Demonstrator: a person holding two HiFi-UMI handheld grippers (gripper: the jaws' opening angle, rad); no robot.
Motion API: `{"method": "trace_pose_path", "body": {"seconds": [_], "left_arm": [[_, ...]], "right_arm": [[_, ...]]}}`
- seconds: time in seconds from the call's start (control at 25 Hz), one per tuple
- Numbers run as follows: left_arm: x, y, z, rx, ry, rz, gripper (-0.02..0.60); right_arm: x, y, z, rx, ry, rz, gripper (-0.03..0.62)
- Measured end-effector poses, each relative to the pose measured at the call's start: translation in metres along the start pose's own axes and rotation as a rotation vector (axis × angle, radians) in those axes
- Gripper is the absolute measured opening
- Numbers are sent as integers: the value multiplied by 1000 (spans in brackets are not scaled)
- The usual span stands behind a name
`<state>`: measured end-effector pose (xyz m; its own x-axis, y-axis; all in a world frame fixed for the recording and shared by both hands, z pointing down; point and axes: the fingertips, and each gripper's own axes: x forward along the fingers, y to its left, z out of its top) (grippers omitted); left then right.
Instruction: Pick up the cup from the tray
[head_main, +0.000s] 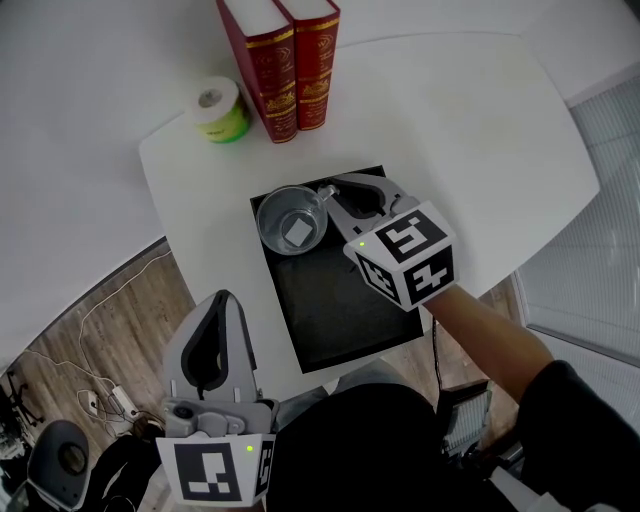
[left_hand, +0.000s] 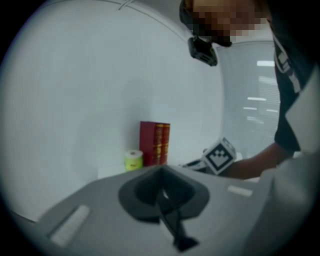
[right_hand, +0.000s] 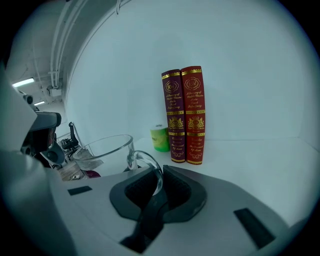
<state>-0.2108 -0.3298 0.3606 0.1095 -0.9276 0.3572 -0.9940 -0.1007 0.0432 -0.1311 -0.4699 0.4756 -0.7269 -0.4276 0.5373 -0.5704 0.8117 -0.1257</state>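
Just left of the right gripper's (head_main: 328, 197) tips, in the black tray's (head_main: 335, 305) far corner, the glass cup (head_main: 292, 222) stands upright, mouth up, its handle (right_hand: 151, 169) pointing back between the jaws that pinch it, while the left gripper (head_main: 222, 300), jaws pressed together, hangs well behind.

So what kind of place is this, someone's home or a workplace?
Probably an office or test room, not a home: a plain white table with a black tray and two red books, bare white walls, and loose cables with a power strip on the wood floor.
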Motion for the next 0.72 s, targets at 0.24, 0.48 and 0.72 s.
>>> {"method": "trace_pose_path", "body": {"seconds": [0.24, 0.48, 0.72], "left_arm": [[-4, -1, 7, 8, -21, 4, 2], [-8, -2, 16, 21, -43, 3, 2], [-13, -6, 22, 29, -65, 4, 2]], "right_arm": [[-7, 3, 13, 9, -5, 14, 46], [-18, 9, 28, 22, -15, 36, 46], [-34, 19, 44, 43, -24, 86, 46]]}}
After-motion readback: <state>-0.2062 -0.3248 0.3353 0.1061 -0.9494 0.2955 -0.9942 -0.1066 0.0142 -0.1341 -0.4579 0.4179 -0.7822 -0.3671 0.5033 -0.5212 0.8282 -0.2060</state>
